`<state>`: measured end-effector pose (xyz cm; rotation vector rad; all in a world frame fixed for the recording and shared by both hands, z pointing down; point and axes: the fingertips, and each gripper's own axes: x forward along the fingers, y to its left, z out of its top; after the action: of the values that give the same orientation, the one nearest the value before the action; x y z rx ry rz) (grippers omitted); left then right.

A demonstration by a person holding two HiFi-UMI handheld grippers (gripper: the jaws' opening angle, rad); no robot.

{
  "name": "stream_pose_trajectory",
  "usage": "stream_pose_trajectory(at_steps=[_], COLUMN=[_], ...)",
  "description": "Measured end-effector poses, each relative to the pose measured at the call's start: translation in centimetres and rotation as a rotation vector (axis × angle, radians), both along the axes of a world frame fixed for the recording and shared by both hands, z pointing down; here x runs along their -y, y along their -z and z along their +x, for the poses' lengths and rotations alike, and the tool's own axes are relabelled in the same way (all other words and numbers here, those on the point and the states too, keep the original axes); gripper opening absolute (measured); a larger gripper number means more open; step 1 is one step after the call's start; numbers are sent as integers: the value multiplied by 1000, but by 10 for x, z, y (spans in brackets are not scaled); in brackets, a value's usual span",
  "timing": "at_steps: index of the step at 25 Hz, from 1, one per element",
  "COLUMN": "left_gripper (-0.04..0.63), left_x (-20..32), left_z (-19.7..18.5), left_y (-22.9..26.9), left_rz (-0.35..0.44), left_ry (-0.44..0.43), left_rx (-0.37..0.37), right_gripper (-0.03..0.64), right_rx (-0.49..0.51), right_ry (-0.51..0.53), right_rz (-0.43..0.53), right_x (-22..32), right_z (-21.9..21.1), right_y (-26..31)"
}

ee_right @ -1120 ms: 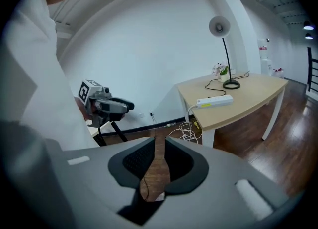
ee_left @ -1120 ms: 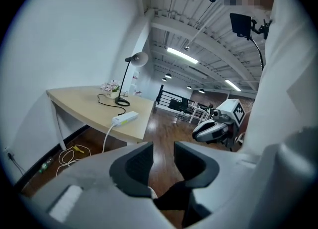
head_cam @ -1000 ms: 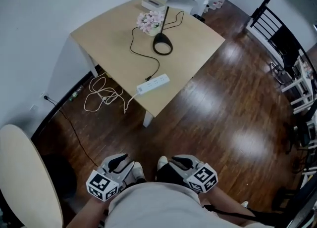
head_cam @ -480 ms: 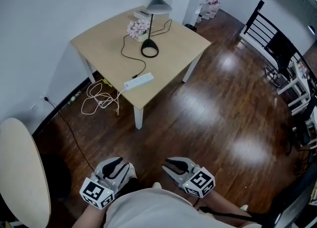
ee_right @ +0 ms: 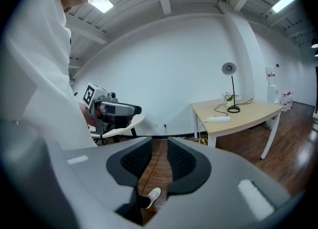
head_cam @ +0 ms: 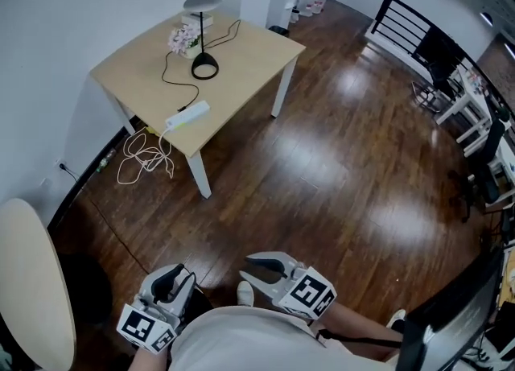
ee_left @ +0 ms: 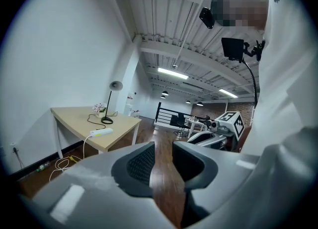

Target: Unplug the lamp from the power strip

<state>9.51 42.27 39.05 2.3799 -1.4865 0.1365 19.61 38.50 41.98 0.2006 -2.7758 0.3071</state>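
- Nearby, left gripper [head_cam: 173, 281] and right gripper [head_cam: 256, 269] at the waist, jaws apart, empty
- Far ahead of the fingers [ee_right: 180, 159]: power strip [head_cam: 187, 115] on table [head_cam: 249, 47] edge, lamp [head_cam: 204, 67] beyond, apparently plugged in
- Step: approach; next, close in, pinch the plug

Right gripper [ee_right: 160, 156] with jaws apart, nothing held
Between the jaws only dark floor and a white shoe [ee_right: 153, 193] are seen. Well apart at the right, the lamp [ee_right: 228, 68] and the power strip [ee_right: 216, 119] stand on the table [ee_right: 253, 113]; the left gripper [ee_right: 112, 109] shows at the left.
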Motion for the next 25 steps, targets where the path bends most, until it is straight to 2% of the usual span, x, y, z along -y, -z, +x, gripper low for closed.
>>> stream_pose_trajectory(at_steps=[7,13,16,25], left_gripper=[119,120,120,123], left_x=[-5,-4,-3,-14], left_z=[20,35,39,33], left_y=[6,4,6,-3], left_rz=[16,7,11,2], left_ry=[-62,-82,-110,-77], left_rx=[48,-12,13,25], right_gripper=[100,100,100,95], right_rx=[36,44,39,25], right_ry=[-63,-67,-70,-36], right_rz=[10,26,43,77], right_x=[-3,-9,-10,-19], right_z=[23,33,35,32], right_y=[12,21,26,26])
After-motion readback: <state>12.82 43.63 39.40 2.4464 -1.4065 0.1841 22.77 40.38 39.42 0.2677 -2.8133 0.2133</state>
